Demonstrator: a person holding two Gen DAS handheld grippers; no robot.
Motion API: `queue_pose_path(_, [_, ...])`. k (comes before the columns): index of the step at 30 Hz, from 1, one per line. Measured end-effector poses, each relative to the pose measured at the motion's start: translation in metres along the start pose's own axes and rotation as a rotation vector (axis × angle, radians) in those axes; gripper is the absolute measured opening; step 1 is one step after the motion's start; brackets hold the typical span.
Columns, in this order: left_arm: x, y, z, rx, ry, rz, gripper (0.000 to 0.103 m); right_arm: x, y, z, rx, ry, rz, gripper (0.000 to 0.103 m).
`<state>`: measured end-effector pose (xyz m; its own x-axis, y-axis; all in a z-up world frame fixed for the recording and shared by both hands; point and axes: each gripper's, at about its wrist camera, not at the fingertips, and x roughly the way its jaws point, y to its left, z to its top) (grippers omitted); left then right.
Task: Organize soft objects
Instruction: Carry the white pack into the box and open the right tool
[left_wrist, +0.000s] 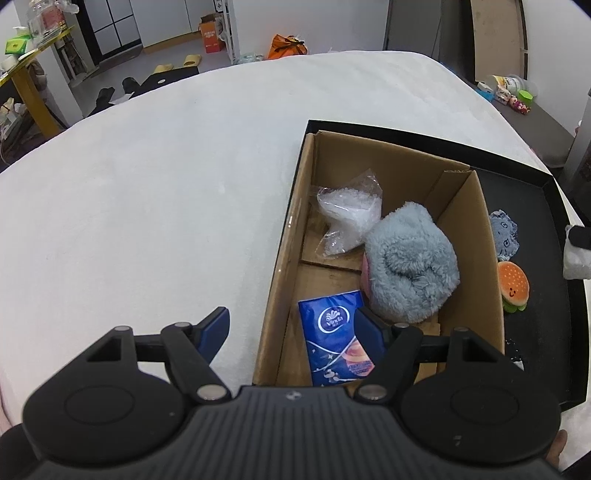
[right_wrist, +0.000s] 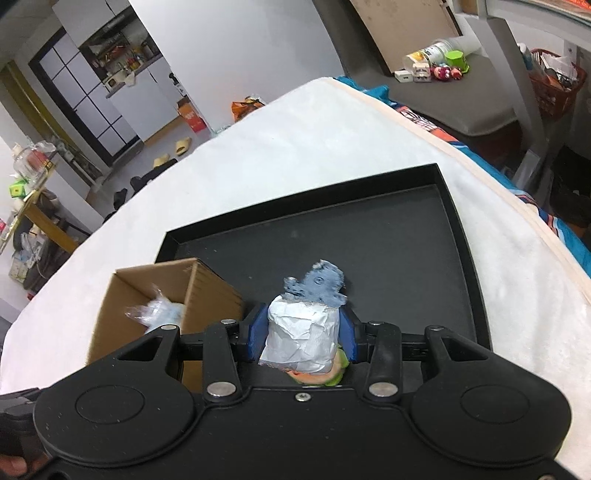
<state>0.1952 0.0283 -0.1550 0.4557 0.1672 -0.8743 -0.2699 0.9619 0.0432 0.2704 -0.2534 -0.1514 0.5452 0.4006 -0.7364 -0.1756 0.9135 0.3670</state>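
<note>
Three soft things already sit inside the open brown cardboard box: a crinkly clear plastic bag, a fluffy grey-blue plush and a blue tissue packet. Now the right gripper has its blue jaws pinched onto a crumpled white paper wad, carried in the air just right of the box, over the black tray the box stands in. To do this well, I'd bring the wad across above the box's right wall before letting go (paper this light springs off a rim), aiming for the bare floor near the plastic bag. A grey felt scrap and a little burger plush wait on the tray, right of the box. The left gripper hangs with jaws spread wide and empty, straddling the box's near left wall.
</note>
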Motion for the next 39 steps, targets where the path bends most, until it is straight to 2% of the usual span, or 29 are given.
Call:
queue_pose_path(3, [0.001,0.003,-0.001,-0.005,-0.013,-0.006,0.072,-0.005,0.01,0.004,-0.036,-0.023,-0.026,0.041])
queue_pose_path(7, [0.005,0.006,0.0,0.005,-0.007,-0.014,0.071,-0.012,0.016,0.008,-0.009,-0.06,-0.002,0.041])
queue_pose_path(15, [0.007,0.012,0.003,0.002,-0.013,-0.028,0.064,-0.009,0.039,0.01,-0.007,-0.073,0.054,0.041])
queue_pose_path(21, [0.007,0.017,0.002,-0.018,-0.013,-0.045,0.043,-0.015,0.058,0.012,-0.021,-0.093,0.11,0.041])
queue_pose_path(23, [0.007,0.017,0.001,-0.011,-0.013,-0.048,0.03,-0.016,0.064,0.014,-0.03,-0.098,0.126,0.041])
queue_pose_path(26, [0.008,0.019,0.001,-0.014,-0.01,-0.056,0.018,-0.015,0.073,0.014,-0.051,-0.099,0.137,0.041])
queue_pose_path(28, [0.008,0.02,0.0,-0.016,-0.013,-0.056,0.013,-0.012,0.078,0.013,-0.06,-0.091,0.143,0.041])
queue_pose_path(31, [0.008,0.021,0.0,-0.018,-0.012,-0.066,0.01,-0.008,0.087,0.01,-0.071,-0.08,0.15,0.041])
queue_pose_path(39, [0.008,0.026,0.0,-0.031,-0.01,-0.091,0.01,0.005,0.116,0.005,-0.133,-0.041,0.185,0.041])
